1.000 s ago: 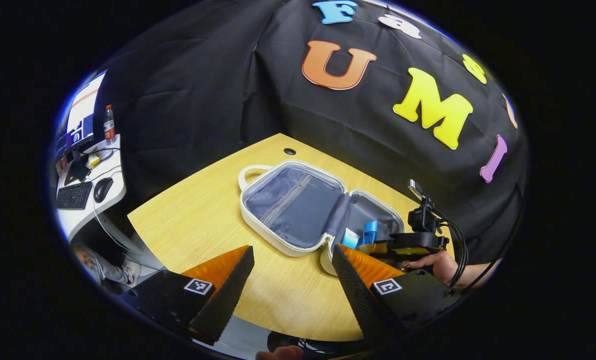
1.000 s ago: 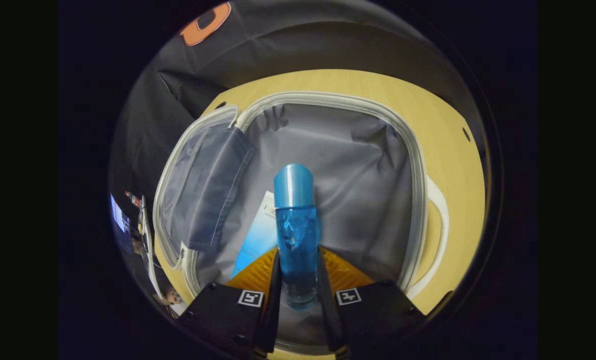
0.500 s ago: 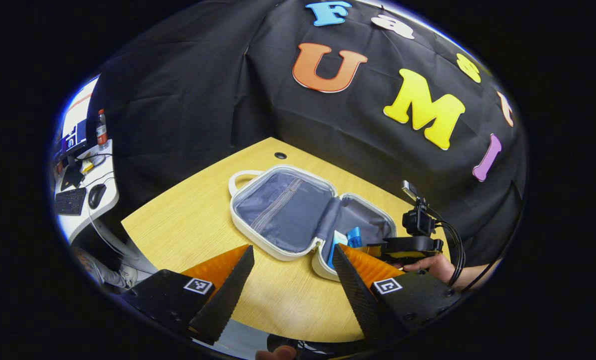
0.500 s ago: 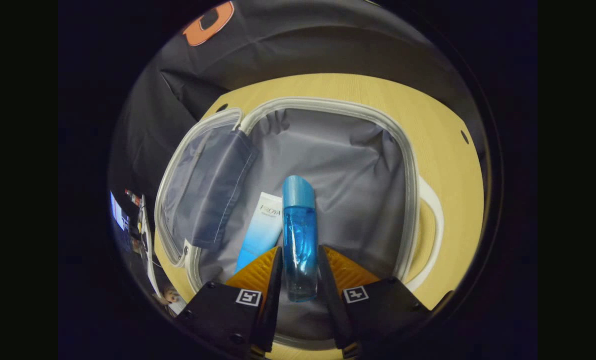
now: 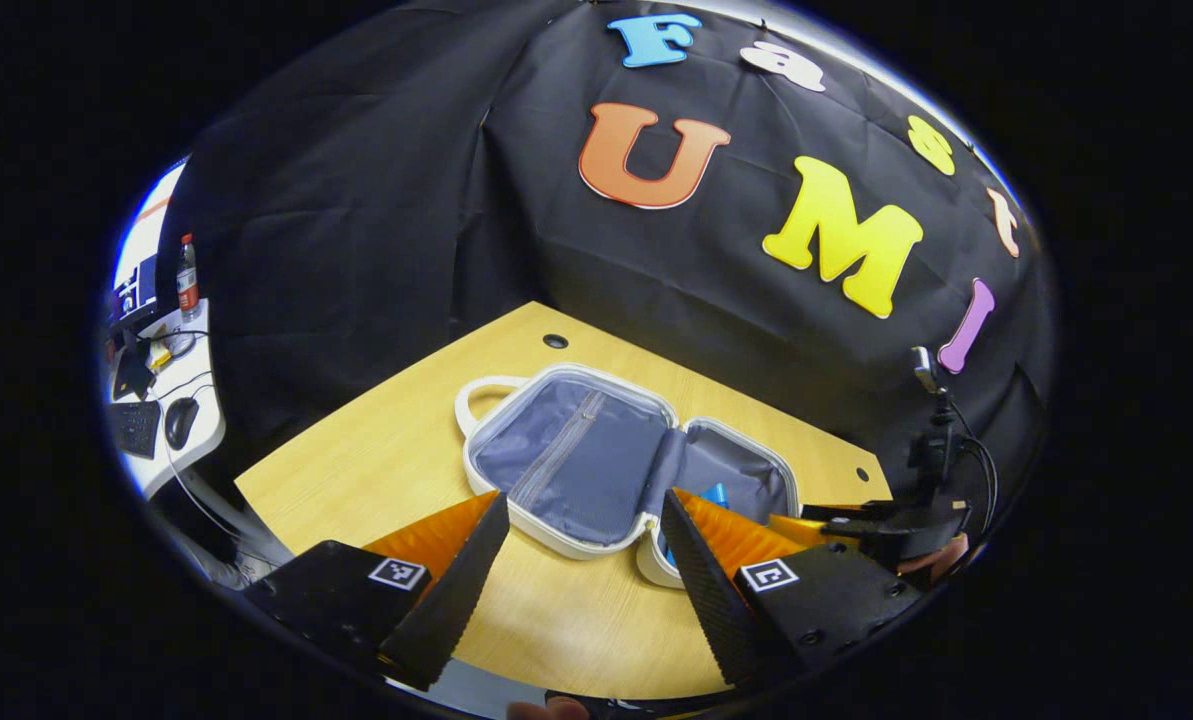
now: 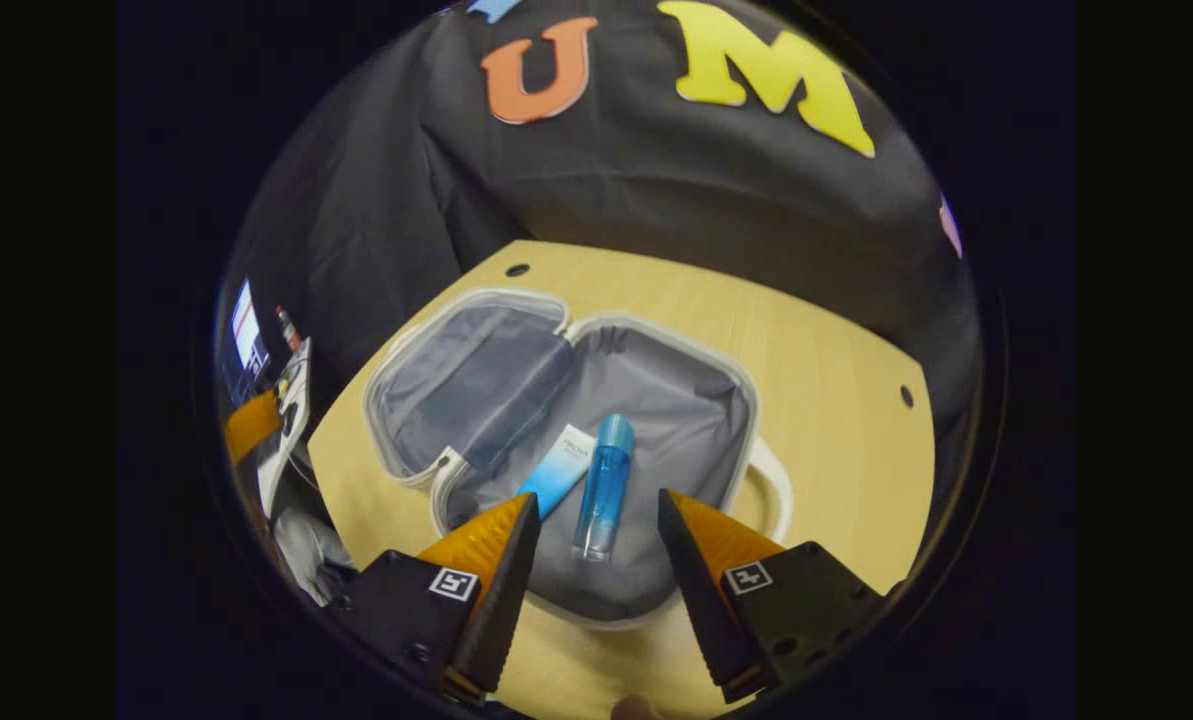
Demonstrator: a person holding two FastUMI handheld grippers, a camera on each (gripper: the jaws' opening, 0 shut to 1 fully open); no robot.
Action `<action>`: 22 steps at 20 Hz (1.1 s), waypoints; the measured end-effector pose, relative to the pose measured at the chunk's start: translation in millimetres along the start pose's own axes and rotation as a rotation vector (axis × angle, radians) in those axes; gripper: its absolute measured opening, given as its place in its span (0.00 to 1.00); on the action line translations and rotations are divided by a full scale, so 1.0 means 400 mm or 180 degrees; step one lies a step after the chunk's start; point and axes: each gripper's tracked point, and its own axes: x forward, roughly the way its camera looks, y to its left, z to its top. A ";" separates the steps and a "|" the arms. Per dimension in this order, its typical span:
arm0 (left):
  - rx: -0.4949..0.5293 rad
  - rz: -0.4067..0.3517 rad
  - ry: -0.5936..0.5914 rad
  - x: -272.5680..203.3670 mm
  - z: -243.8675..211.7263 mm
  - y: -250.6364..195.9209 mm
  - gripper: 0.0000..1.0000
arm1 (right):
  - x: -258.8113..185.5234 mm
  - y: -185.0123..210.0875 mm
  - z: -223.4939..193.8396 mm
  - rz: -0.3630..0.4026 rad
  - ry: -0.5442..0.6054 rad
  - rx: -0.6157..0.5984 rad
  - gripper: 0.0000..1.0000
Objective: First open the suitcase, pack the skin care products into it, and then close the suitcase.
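The white suitcase [image 6: 756, 400] lies open on the wooden table, its grey lining showing. In its right half a blue bottle [image 6: 604, 485] lies flat beside a blue-and-white tube [image 6: 559, 478]. My right gripper [image 6: 596, 497] hovers open above and nearer than the bottle, touching nothing. In the left gripper view, the suitcase [image 5: 556, 450] lies just beyond my open left gripper [image 5: 584, 495], which holds nothing. The bottle's top [image 5: 716, 492] peeks past one finger. The right gripper [image 5: 841, 517] shows at the case's right end, held by a hand [image 5: 941, 555].
The table [image 5: 376, 470] has bare wood to the left of and in front of the case, and cable holes [image 6: 904, 396] near its far edge. A white desk [image 5: 161, 420] with a keyboard, mouse and bottle stands far left. Black cloth walls close the back.
My right gripper has opened, let go of the blue bottle and drawn back and up out of the suitcase. The bottle now lies beside the tube. The left gripper has barely shifted.
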 end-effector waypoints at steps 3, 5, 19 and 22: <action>-0.0052 -0.0014 0.0023 0.029 0.025 0.064 0.98 | -0.093 -0.004 0.028 0.0065 -0.0283 -0.0226 0.71; -0.0152 -0.0069 0.0072 0.060 0.036 0.099 0.98 | -0.153 0.018 0.021 0.0298 -0.0289 -0.0135 0.71; -0.1597 -0.0864 0.0259 0.410 0.085 0.333 0.98 | -0.243 -0.117 0.002 0.0066 -0.0365 -0.0267 0.72; -0.1872 -0.0963 0.0407 0.477 0.070 0.349 0.97 | -0.240 -0.148 -0.011 -0.0028 -0.0298 -0.0177 0.71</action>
